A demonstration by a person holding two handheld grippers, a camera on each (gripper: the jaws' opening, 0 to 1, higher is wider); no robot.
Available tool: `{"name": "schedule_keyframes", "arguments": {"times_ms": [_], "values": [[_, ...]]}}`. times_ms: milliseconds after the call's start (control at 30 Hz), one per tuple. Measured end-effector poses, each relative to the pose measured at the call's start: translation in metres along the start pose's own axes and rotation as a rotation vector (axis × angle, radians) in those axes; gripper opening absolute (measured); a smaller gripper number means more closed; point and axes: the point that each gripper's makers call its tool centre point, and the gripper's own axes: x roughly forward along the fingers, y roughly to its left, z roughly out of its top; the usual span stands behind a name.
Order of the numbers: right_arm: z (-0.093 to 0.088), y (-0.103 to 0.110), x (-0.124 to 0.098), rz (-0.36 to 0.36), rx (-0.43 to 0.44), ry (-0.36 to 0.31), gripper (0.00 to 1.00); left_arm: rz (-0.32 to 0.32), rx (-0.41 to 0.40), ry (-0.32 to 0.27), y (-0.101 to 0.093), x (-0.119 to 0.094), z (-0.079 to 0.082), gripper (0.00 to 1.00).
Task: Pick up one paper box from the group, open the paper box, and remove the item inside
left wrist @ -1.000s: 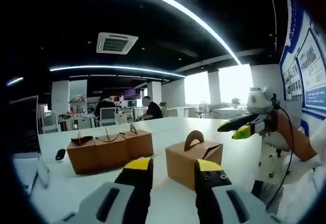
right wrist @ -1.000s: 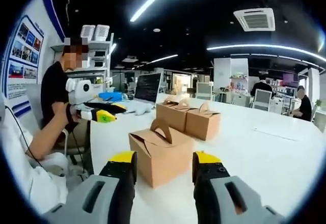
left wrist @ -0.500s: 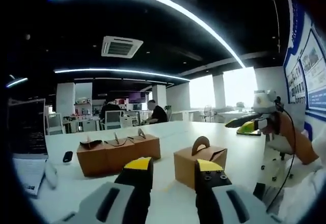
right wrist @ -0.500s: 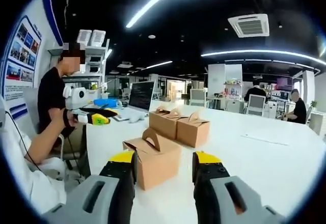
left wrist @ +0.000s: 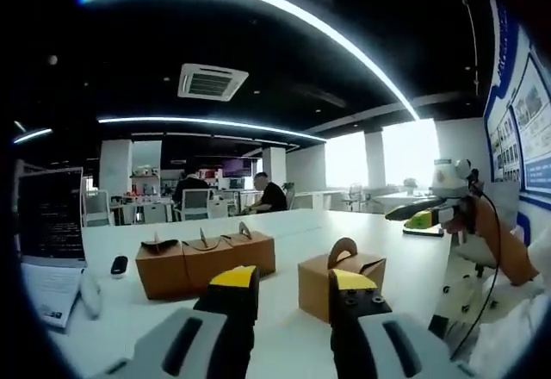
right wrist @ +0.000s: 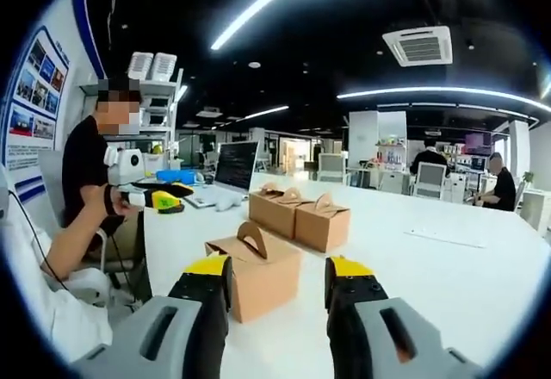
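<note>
Both tongs hang above the white worktop [right wrist: 448,250] and nothing is picked yet. The left tongs [left wrist: 293,288] stand with jaws parted and empty, and the right tongs [right wrist: 275,280] are just the same, wide apart with nothing between them. The lone paper box [right wrist: 256,269], brown with an arched handle on top, sits on the worktop just ahead of the right tongs, apart from the group of boxes [right wrist: 300,218] further back; in the left gripper view the same lone box [left wrist: 343,274] lies a little right of the tongs, with the row [left wrist: 205,258] off to the left. This looks like the approach step, the pick not begun. Whether its flaps are fully closed is hard to tell from here. Next, one pair of tongs needs to come down and close on that handle or a box wall.
</note>
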Motion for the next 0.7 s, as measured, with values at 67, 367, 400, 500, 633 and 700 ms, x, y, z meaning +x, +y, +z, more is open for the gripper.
{"name": "schedule_keyframes", "arguments": {"times_ms": [67,367,400,500,633,700], "values": [[0.000,-0.001,0.000,-0.002,0.000,-0.001,0.44,-0.001,0.000,-0.003,-0.001,0.000,0.001,0.34],[0.000,-0.004,0.002,-0.001,0.006,-0.001,0.44,0.006,-0.002,-0.006,-0.006,-0.001,0.006,0.32],[0.000,-0.004,0.002,-0.001,0.006,0.000,0.44,0.007,-0.001,-0.010,-0.007,-0.001,0.008,0.32],[0.000,-0.002,0.002,0.004,0.002,0.002,0.44,0.021,-0.019,-0.028,-0.006,-0.002,0.011,0.32],[0.001,-0.001,0.000,0.003,0.002,-0.002,0.44,0.062,-0.023,-0.041,-0.003,-0.002,0.016,0.32],[0.002,-0.002,-0.001,0.000,0.003,-0.005,0.44,0.068,-0.035,-0.045,-0.005,-0.002,0.018,0.33]]}}
